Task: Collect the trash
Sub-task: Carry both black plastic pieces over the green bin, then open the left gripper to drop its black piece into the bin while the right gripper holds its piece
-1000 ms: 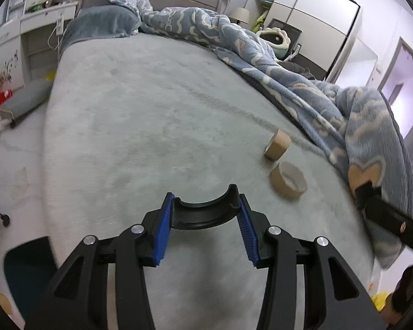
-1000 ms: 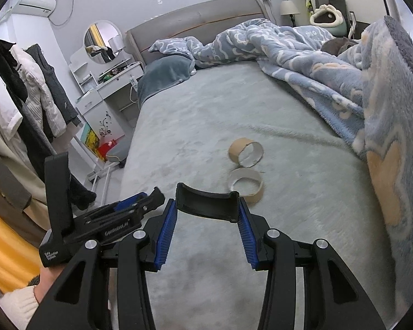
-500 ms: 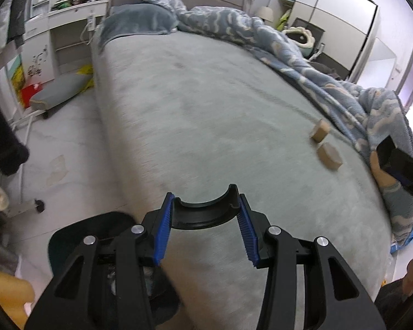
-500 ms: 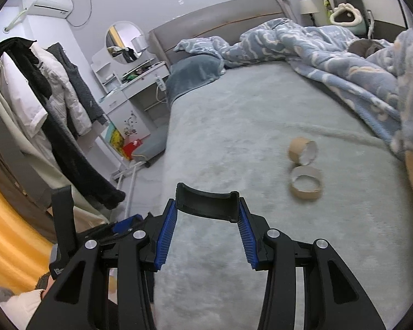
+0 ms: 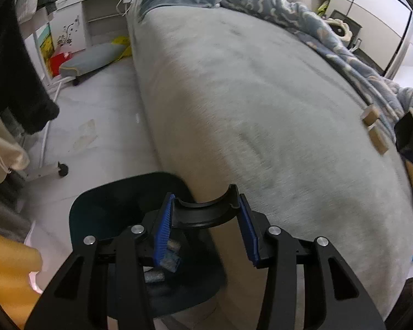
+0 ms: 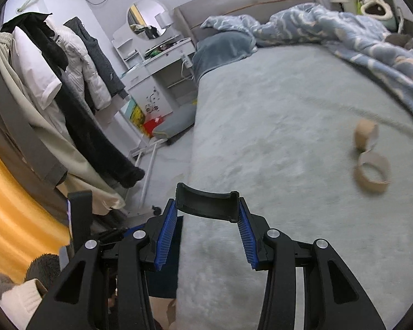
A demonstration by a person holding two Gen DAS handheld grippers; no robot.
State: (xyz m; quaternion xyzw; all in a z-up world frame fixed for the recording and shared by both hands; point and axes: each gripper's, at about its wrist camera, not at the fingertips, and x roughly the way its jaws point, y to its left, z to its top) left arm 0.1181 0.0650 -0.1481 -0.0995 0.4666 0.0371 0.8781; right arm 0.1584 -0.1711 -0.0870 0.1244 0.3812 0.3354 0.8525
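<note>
My left gripper (image 5: 205, 206) is shut on a black curved piece (image 5: 203, 217) held across its blue pads. It hangs over the bed's edge, above a dark teal bin (image 5: 102, 209) on the floor with bluish scraps (image 5: 169, 258) inside. My right gripper (image 6: 206, 211) is shut on a similar black curved piece (image 6: 206, 202), over the bed's left edge. Two brown cardboard rings (image 6: 371, 170) lie on the grey bed cover (image 6: 289, 110), off to the right and apart from both grippers. In the left wrist view the cardboard rings (image 5: 374, 130) sit at the far right.
A rumpled blue blanket (image 6: 344, 33) covers the bed's far side. A coat rack with hanging clothes (image 6: 68, 82) stands left of the bed. A white dressing table (image 6: 157, 63), a grey cushion (image 5: 93, 60) on the floor and a rack's wheeled foot (image 5: 62, 170) are nearby.
Both grippers swung left, from over the middle of the bed to its edge. The teal bin came into the left wrist view. The cardboard rings slid to the right of both views.
</note>
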